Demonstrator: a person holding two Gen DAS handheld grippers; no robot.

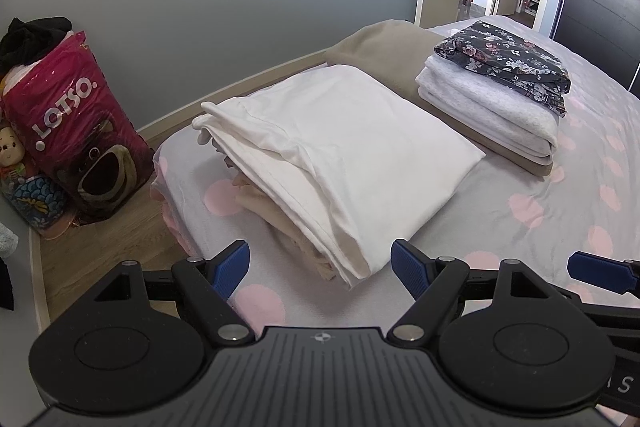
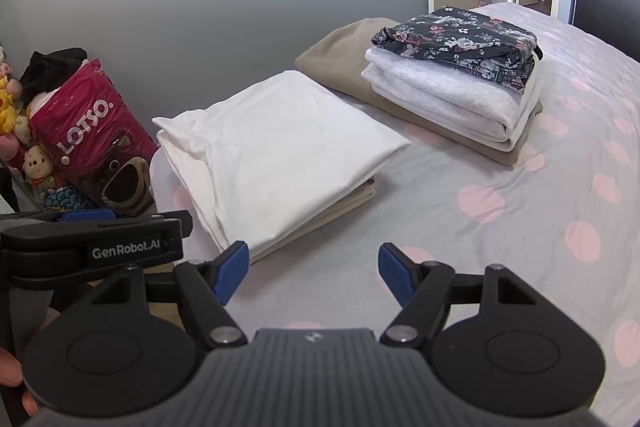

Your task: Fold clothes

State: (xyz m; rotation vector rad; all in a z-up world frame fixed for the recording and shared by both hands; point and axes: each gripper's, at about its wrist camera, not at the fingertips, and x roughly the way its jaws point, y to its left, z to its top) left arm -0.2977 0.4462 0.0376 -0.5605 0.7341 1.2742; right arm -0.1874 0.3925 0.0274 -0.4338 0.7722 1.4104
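Left wrist view: your left hand-held gripper (image 1: 320,269) hovers over the bed (image 1: 520,227), jaws spread apart and holding nothing. Just ahead of its fingers lies the folded white garment (image 1: 340,151), with a beige garment (image 1: 280,223) under it showing as loose layers at the near-left edge. Farther ahead to the right: a stack of folded clothes (image 1: 500,95), floral piece on top. Ahead left, on the floor: a pink Lotso bag (image 1: 76,123). At the right edge, one blue fingertip of the other gripper.

Right wrist view: your right hand-held gripper (image 2: 314,273) likewise stands apart and empty. The white garment (image 2: 280,151) lies ahead and slightly left; here the beige garment (image 2: 320,219) shows as a flat edge below it. Stack (image 2: 452,83) ahead right. Only this view shows the left gripper's labelled body alongside and a yellow plush toy (image 2: 8,107) beside the bag (image 2: 92,131).
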